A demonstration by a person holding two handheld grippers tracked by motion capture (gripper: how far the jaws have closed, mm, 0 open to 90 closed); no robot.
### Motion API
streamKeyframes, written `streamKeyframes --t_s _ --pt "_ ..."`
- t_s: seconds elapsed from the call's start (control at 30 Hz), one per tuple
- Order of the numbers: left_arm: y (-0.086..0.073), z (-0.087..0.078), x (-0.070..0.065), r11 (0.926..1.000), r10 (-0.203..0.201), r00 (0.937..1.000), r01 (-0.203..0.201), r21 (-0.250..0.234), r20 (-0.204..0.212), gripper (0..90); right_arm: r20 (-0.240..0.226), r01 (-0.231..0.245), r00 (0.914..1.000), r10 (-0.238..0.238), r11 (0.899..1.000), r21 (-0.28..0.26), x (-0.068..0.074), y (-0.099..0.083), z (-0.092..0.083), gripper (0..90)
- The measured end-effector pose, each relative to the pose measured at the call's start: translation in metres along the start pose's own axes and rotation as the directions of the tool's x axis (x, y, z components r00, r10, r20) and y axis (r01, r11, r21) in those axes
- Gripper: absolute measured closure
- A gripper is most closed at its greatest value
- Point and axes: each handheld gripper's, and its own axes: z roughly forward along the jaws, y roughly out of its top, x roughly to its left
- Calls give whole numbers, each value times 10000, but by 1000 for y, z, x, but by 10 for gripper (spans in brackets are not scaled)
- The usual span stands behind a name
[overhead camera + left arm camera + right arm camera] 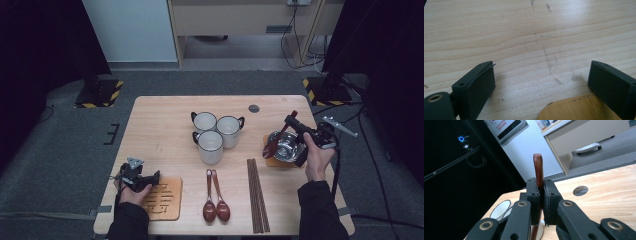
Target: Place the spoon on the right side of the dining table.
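High view: the right gripper (292, 123) is clamped on the handle of a dark red wooden spoon (276, 140), whose oval head hangs at the left rim of a shiny steel bowl (286, 145). The bowl sits on a wooden coaster (268, 161) at the right side of the pale, fine-grained tabletop (160, 125). I judge the place setting part done: one bowl and coaster are out and this spoon is about to go in or beside the bowl. Two more glossy spoons (216, 197) lie side by side near the front edge, dark chopsticks (257, 195) lie straight to their right, and three white enamel mugs (215, 132) with dark rims cluster at the centre; all of these look untouched. The left gripper (150, 179) rests low at the edge of a second slotted wooden coaster (162, 199).

Left gripper view: its matte black, blocky jaws stand well apart with nothing between them, over bare wood grain; a rounded corner of the bamboo coaster (571, 110) shows below.

Right gripper view: the jaws press tight on the spoon's smooth, lacquered handle (538, 168), which stands up between them. The bowl's polished rim (537, 233) glints beneath, and a round grommet hole (580, 190) shows in the tabletop (609, 195).
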Motion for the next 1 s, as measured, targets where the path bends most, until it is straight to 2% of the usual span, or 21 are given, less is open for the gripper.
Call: streamKeyframes --t_s 0.5,1.0 --pt "0 0 0 10000 -1 10000 1 1 -1 63 325 -527 9980 542 9977 -436 -17 10 -1 851" --pt "0 0 0 10000 -3 10000 3 3 -9 62 759 -781 9936 835 9944 -717 -32 14 -3 851"
